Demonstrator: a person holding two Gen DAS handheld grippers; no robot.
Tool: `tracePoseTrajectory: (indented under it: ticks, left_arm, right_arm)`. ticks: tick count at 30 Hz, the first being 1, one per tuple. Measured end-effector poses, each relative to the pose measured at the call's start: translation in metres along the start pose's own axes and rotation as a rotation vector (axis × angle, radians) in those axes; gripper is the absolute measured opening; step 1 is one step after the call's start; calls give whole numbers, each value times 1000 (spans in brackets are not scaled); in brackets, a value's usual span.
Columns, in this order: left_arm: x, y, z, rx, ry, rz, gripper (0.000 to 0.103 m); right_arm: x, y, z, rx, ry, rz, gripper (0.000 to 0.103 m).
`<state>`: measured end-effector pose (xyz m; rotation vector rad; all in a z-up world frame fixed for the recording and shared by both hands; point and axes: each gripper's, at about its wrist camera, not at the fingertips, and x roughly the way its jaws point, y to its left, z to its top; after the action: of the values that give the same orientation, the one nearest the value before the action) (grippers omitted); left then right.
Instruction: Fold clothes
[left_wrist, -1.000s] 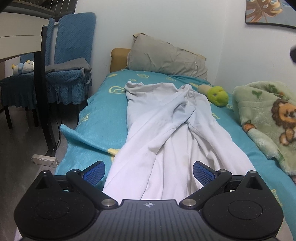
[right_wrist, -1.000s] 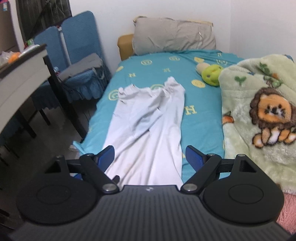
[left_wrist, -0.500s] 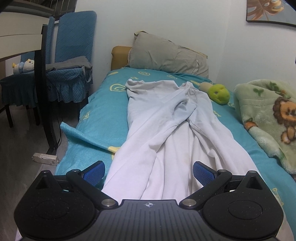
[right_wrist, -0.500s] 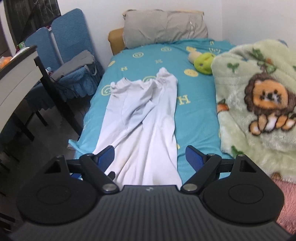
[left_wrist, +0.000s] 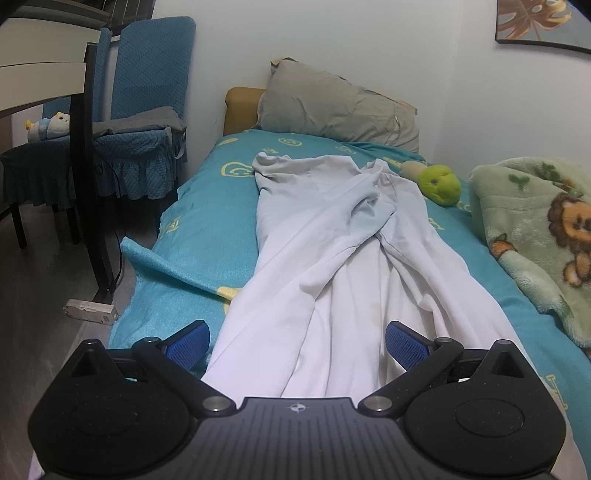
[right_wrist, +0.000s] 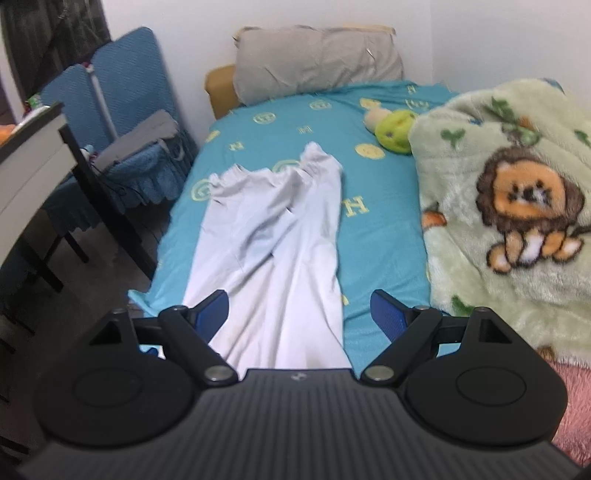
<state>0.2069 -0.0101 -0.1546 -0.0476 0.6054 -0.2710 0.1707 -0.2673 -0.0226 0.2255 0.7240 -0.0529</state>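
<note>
White trousers (left_wrist: 332, 251) lie lengthwise on a teal bed (left_wrist: 207, 236), waist toward the pillow, legs running toward me, rumpled and twisted at the middle. In the right wrist view the same trousers (right_wrist: 273, 251) sit on the bed's left half. My left gripper (left_wrist: 297, 341) hovers open above the leg ends, its blue pads apart with cloth seen between them but not pinched. My right gripper (right_wrist: 299, 314) is open too, above the leg ends and the bare teal sheet (right_wrist: 384, 236) beside them.
A grey pillow (left_wrist: 332, 110) leans at the headboard. A green plush toy (left_wrist: 439, 184) and a lion-print fleece blanket (right_wrist: 509, 206) fill the bed's right side. Blue-covered chairs (left_wrist: 140, 118) and a dark-legged table (left_wrist: 88, 147) stand left of the bed; a white power strip (left_wrist: 88, 310) lies on the floor.
The right wrist view has tilted and shifted slightly, showing more of the blanket and less of the left floor. The left view is nearly unchanged. Both grippers stay open.
</note>
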Motion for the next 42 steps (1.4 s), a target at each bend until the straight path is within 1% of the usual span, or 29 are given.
tracePoseTrajectory:
  ticks: [4,6,8,10,12,13,14,16,20,22,23,26,27,29,31,33,34,35,36,37,38,39,41,42]
  left_arm:
    - [-4,5,-1,-8,8,28,102]
    - [-13,12,-3,-14,30,59,102]
    - [-25,20,-4,-30,60,88,102]
    - [-39,33,-1,-70,117,98,101]
    - [-50,46,4,-97,224,128,98]
    - [-56,54,6,-113,272,140,97]
    - [-63,62,7,-136,303,141,97]
    - [-78,80,9,-187,363,143,97]
    - [-99,116,8,-345,443,144,97]
    - [-108,133,8,-419,484,142,95]
    - [-108,135,7,-432,510,138,91]
    - [-107,134,0,-425,590,132,83]
    - [-107,132,-3,-418,610,133,83]
    - [-105,127,-7,-400,652,135,82]
    - [-103,118,-9,-354,693,132,74]
    - [-103,107,-10,-296,709,121,55]
    - [-104,101,-9,-266,711,115,49]
    - [-106,95,-9,-232,709,109,36]
    - [-108,87,-6,-190,699,103,24]
    - [-111,79,-4,-146,684,99,17]
    - [-117,70,0,-94,652,101,6]
    - [-125,61,4,-41,614,108,3]
    - [-146,43,13,47,525,112,3]
    - [-158,33,18,88,472,110,2]
  right_arm:
    - [13,-3,-1,-1,-2,44,85]
    - [25,-9,-1,4,-4,42,85]
    - [32,-14,-4,3,-24,68,85]
    - [35,-14,-8,-15,-35,43,85]
    - [30,-12,-16,-43,-74,18,85]
    - [25,-10,-21,-62,-100,6,85]
    - [21,-7,-25,-80,-126,-7,85]
    - [11,-3,-35,-107,-140,-20,85]
    - [-5,-4,-55,-64,-103,39,85]
    - [-9,-7,-61,-33,-93,71,85]
    - [-11,-9,-63,-16,-98,86,85]
    - [-7,-18,-58,32,-120,110,85]
    - [-6,-21,-55,48,-128,118,85]
    - [-1,-28,-51,81,-129,102,85]
    - [3,-35,-50,106,-125,105,85]
    - [5,-41,-50,128,-119,120,85]
    - [5,-44,-50,138,-117,129,85]
    - [6,-46,-49,148,-118,137,85]
    - [6,-48,-49,157,-118,146,85]
    - [5,-50,-49,166,-119,156,85]
    - [5,-52,-49,174,-122,165,85]
    - [4,-54,-48,179,-126,171,85]
    - [1,-59,-49,192,-145,162,85]
    - [-1,-62,-50,199,-159,138,85]
